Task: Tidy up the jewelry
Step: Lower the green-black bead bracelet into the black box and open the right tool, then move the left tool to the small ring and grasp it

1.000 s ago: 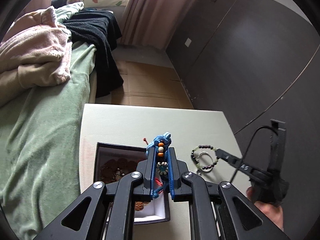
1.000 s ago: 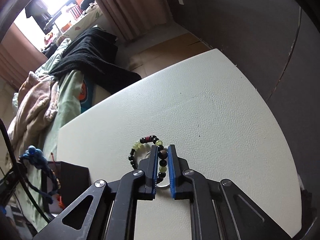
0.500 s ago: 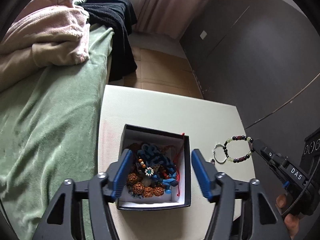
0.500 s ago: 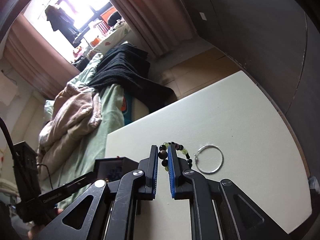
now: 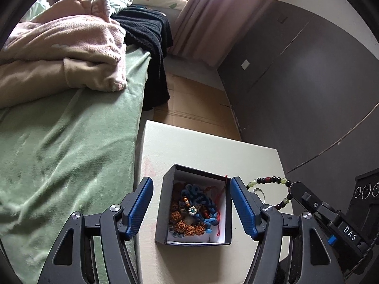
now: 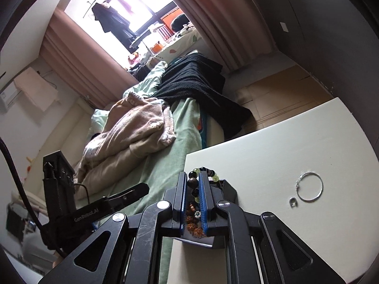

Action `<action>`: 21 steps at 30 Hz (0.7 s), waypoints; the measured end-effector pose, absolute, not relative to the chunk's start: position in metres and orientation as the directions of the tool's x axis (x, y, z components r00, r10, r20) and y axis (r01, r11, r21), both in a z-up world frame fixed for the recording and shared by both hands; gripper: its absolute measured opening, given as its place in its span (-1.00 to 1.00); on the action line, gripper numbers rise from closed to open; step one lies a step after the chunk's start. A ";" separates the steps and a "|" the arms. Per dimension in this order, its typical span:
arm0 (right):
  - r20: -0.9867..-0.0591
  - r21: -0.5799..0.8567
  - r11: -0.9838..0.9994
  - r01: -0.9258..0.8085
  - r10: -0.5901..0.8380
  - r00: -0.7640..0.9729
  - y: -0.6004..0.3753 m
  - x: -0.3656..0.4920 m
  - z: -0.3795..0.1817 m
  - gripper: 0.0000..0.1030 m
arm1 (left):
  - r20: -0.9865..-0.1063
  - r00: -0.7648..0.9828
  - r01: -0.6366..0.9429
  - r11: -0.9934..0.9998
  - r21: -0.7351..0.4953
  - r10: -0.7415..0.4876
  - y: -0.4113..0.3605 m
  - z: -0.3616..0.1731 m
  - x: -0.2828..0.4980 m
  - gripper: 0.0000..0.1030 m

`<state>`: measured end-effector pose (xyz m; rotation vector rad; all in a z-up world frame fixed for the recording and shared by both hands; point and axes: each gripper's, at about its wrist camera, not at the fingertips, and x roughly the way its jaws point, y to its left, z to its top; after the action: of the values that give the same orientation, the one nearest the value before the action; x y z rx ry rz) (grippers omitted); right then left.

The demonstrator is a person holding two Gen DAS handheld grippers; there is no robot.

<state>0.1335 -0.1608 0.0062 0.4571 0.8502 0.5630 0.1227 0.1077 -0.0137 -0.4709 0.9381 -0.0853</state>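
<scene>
A black jewelry box (image 5: 165, 215) with a white inside stands on the white table (image 5: 189, 146). In it lie a blue braided bracelet (image 5: 201, 201) and brown seed beads (image 5: 184, 227). My left gripper (image 5: 191, 207) is open and empty, its blue fingers either side of the box, above it. My right gripper (image 6: 192, 184) is shut on a black-and-green bead bracelet (image 6: 206, 172) and holds it in the air over the box (image 6: 220, 239). The bracelet (image 5: 272, 182) also shows in the left wrist view, right of the box.
A silver hoop ring (image 6: 310, 186) and a small clear stone (image 6: 293, 201) lie on the table right of the box. A green-covered bed (image 5: 66, 156) with blankets runs along the table's left edge. A dark wall (image 5: 308, 90) stands to the right.
My left gripper opened and dropped the blue bracelet into the box, then rose. My right gripper lifted the bead bracelet off the table and carried it left, over the box.
</scene>
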 end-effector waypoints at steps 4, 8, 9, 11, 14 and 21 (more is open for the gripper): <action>-0.580 0.585 0.760 -0.284 0.636 0.510 -0.147 0.137 -0.003 -0.78 | -0.757 0.596 -0.138 0.895 -0.424 -0.267 0.114 -0.015 0.120 0.32; -0.592 0.572 0.768 -0.289 0.630 0.503 -0.136 0.142 -0.010 -0.78 | -0.756 0.597 -0.138 0.895 -0.424 -0.266 0.117 -0.015 0.119 0.32; -0.598 0.559 0.776 -0.293 0.622 0.506 -0.133 0.143 -0.010 -0.78 | -0.756 0.598 -0.136 0.896 -0.424 -0.267 0.117 -0.014 0.120 0.32; -0.629 0.526 0.799 -0.290 0.595 0.500 -0.126 0.147 -0.013 -0.61 | -0.755 0.599 -0.136 0.895 -0.425 -0.268 0.117 -0.014 0.120 0.32; -0.645 0.532 0.796 -0.288 0.602 0.471 -0.122 0.148 -0.017 -0.04 | -0.753 0.601 -0.137 0.894 -0.427 -0.268 0.118 -0.014 0.121 0.32; -0.627 0.562 0.788 -0.251 0.604 0.493 -0.151 0.146 -0.014 -0.03 | -0.756 0.595 -0.115 0.901 -0.417 -0.274 0.105 -0.014 0.124 0.32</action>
<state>0.1462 -0.1505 -0.0145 0.4289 0.9188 0.5382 0.1242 0.1054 -0.0138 -0.4549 0.9379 -0.0959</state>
